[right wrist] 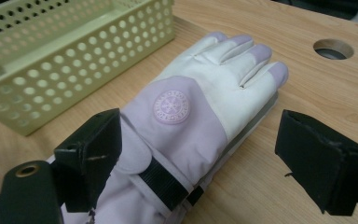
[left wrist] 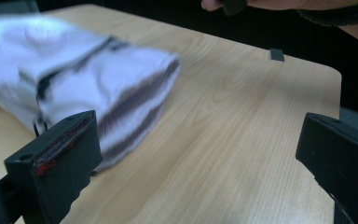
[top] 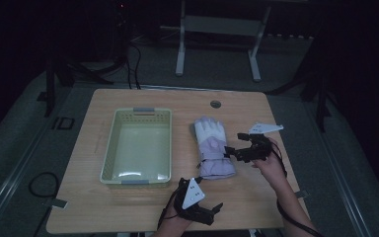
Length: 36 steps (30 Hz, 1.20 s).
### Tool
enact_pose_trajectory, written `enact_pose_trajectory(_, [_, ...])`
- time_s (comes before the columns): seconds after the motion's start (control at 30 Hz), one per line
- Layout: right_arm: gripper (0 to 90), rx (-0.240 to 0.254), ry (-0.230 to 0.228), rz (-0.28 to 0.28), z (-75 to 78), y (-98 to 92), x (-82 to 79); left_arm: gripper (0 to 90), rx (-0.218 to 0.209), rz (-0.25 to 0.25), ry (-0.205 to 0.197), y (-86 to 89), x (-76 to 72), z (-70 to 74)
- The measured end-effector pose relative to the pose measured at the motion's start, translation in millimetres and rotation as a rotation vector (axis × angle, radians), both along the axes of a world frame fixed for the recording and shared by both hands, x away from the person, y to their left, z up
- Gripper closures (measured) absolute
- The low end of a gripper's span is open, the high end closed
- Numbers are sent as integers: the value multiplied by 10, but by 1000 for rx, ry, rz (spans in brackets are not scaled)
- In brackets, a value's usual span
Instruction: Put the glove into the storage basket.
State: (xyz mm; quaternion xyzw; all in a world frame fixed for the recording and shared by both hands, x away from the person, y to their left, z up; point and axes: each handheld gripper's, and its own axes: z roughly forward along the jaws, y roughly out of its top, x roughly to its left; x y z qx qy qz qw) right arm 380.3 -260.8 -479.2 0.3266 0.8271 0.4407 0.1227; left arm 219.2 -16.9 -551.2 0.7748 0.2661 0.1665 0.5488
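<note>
A lilac and white winter glove [top: 212, 147] lies flat on the wooden table [top: 128, 202], fingers pointing away from me, cuff towards me. My right gripper [top: 233, 150] is open at the glove's right side by the wrist strap; in its own view the jaws straddle the glove [right wrist: 191, 116] with nothing gripped. My left gripper [top: 216, 207] is open near the table's front edge, just short of the cuff [left wrist: 121, 102]. A pale green perforated basket [top: 137, 146] stands left of the glove, with nothing in it.
A round cable hole [top: 215, 104] sits in the table's far edge. A small grey tab [left wrist: 276, 54] lies at the table's right edge. Beyond the table stand a white frame's legs [top: 180, 59] and cables [top: 42, 185] on the dark floor.
</note>
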Motion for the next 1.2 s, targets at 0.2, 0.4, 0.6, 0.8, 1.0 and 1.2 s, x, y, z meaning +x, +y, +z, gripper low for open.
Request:
enact_pose_trajectory(0.2, [152, -3, -23, -5, 75, -62, -12, 1, -36, 29, 24, -25, 110, 374])
enact_pose_trajectory(0.4, [138, 9, -7, -38, 166, -118, -20, 1, -84, 15, 95, 44, 383, 768])
enact_pose_trajectory(0.6, [119, 50, -13, -52, 238, -159, 3, 1, -36, 144, 81, 2, 692, 1026])
enact_pose_trajectory(0.8, [106, 59, -5, -80, 223, -133, 41, 2, -14, 316, 151, -88, 987, 1003])
enact_pose_trajectory(1.0, [227, 6, -38, -115, 104, -42, 103, 92, -24, 379, 238, -172, 1207, 769])
enact_pose_trajectory(1.2, [333, 8, 4, -144, -93, -14, 190, 150, -40, 461, 293, -241, 1388, 592])
